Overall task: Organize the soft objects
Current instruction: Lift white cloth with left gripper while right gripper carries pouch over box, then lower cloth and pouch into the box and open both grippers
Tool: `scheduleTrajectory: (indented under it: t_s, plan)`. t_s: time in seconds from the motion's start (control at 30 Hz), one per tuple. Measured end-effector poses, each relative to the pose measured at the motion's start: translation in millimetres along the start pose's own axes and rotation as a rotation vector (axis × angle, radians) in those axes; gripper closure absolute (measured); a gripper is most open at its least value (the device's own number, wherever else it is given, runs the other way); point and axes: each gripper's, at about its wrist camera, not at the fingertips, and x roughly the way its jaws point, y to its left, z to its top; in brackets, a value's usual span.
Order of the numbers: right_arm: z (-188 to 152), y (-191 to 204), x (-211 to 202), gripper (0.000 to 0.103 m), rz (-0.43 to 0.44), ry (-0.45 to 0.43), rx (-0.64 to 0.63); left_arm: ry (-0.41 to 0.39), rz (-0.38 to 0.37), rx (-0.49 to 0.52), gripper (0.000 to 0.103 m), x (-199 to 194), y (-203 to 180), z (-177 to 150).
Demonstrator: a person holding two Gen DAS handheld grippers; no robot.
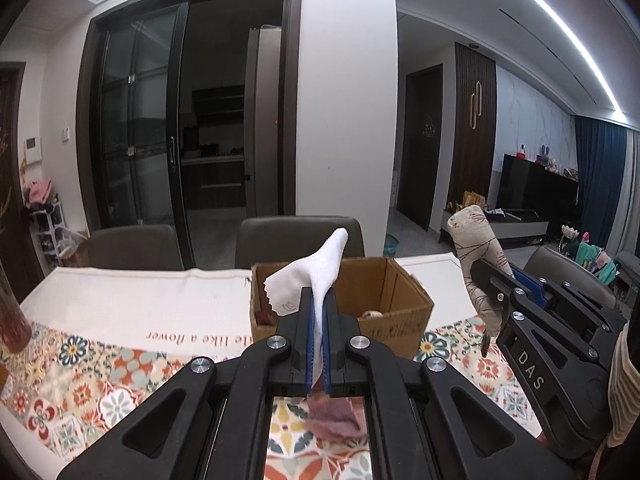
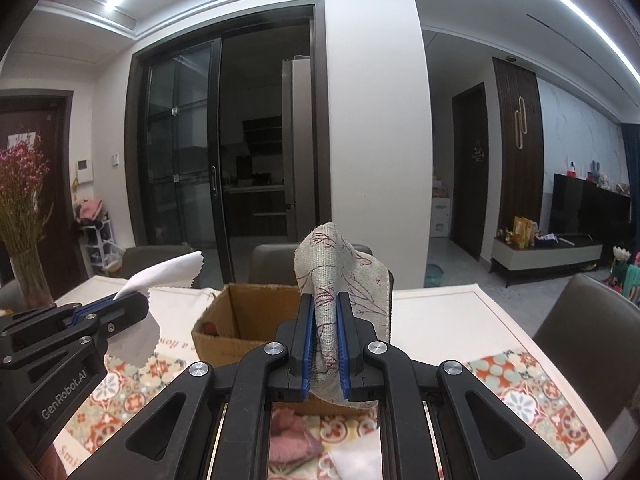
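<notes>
Pinching a white cloth (image 1: 325, 280), the left gripper (image 1: 319, 300) hangs above the table (image 1: 120, 300). The right gripper (image 2: 325, 304) clamps a printed cloth (image 2: 340, 264) beside it, both near the box (image 1: 400, 300).

Two grippers: left (image 1: 319, 300), right (image 2: 325, 304). Two held cloths: one white (image 1: 326, 264), one beige printed (image 2: 340, 264). One pink cloth (image 2: 290, 436) on the table. One cardboard box (image 1: 404, 300). One flower vase (image 2: 30, 276). Three chairs visible.
</notes>
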Motion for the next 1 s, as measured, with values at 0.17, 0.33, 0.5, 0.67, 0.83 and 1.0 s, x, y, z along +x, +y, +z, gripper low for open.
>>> scheduleTrajectory:
  t_s: [0.17,0.33,0.5,0.67,0.83,1.0]
  plan:
    - [8,0,20,0.091,0.034,-0.004,-0.007,-0.014,0.014,0.027,0.098,15,-1,11]
    - [14,-3,38,0.091,0.081,0.007,-0.009,-0.014,0.008,0.038,0.098,31,-1,23]
    - [21,-8,64,0.091,0.149,0.055,0.016,0.021,-0.026,0.025,0.098,57,1,35]
    - [23,-17,93,0.091,0.191,0.118,0.042,0.059,-0.035,0.033,0.098,81,2,43]
    - [22,-25,121,0.091,0.233,0.192,0.079,0.103,-0.049,0.026,0.098,105,1,46]
    - [21,-30,152,0.091,0.284,0.27,0.098,0.182,-0.083,0.007,0.098,133,3,46]
